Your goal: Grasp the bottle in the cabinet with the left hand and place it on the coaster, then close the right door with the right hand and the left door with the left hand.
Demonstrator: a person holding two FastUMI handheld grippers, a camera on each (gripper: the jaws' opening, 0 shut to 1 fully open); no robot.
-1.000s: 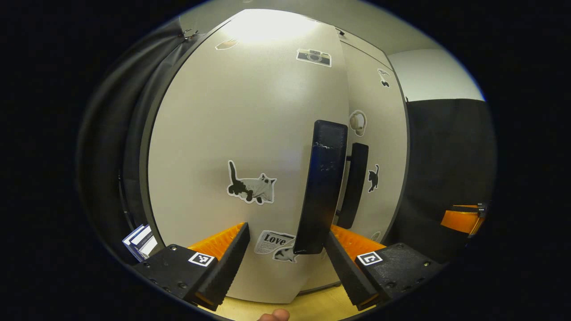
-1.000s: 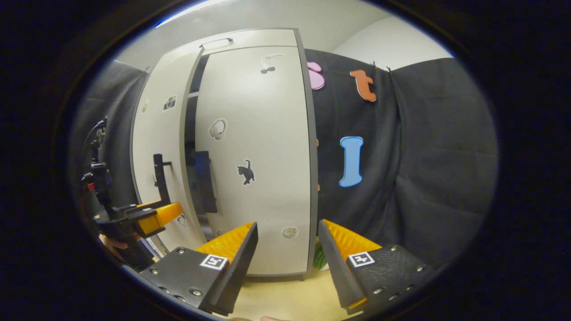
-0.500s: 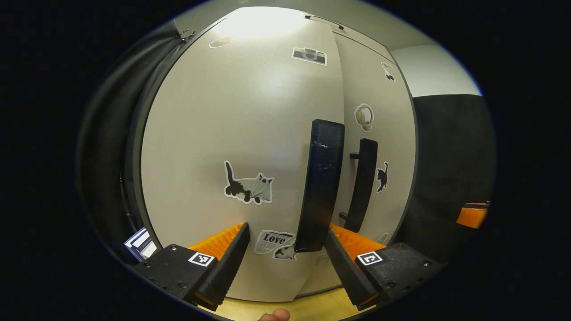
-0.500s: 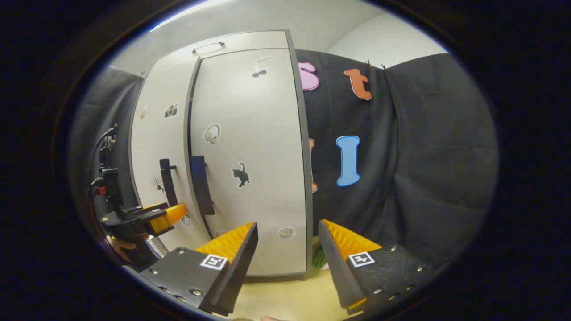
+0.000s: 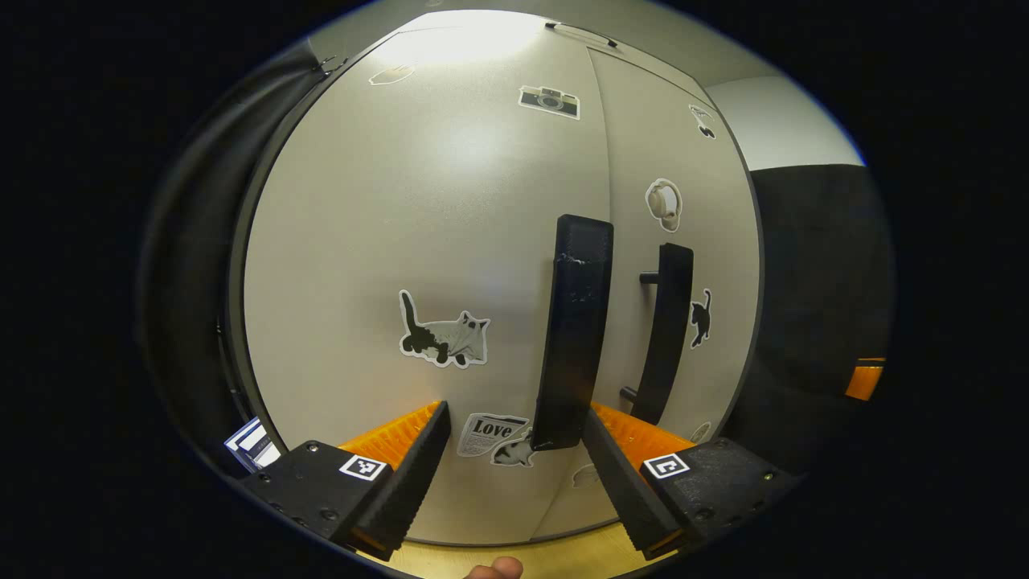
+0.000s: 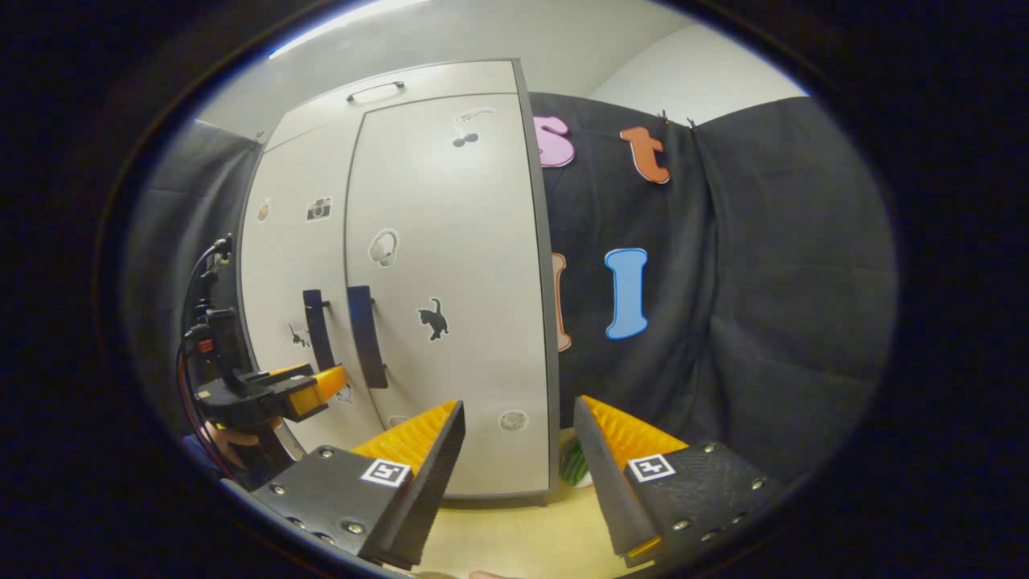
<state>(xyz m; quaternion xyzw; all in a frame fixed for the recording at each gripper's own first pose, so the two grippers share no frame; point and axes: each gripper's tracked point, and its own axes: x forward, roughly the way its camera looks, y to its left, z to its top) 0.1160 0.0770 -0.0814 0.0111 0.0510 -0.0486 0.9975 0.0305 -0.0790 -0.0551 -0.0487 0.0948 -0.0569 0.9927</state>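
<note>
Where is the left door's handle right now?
In the left gripper view, the left door's handle stands upright just above the open left gripper, beside the right door's handle.

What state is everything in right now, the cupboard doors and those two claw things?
Left door: shut or very nearly, flush with the other.
Right door: shut.
Left gripper: open, its fingers either side of the left door's handle, not squeezing it.
Right gripper: open, holding nothing, away from the cabinet.
</note>
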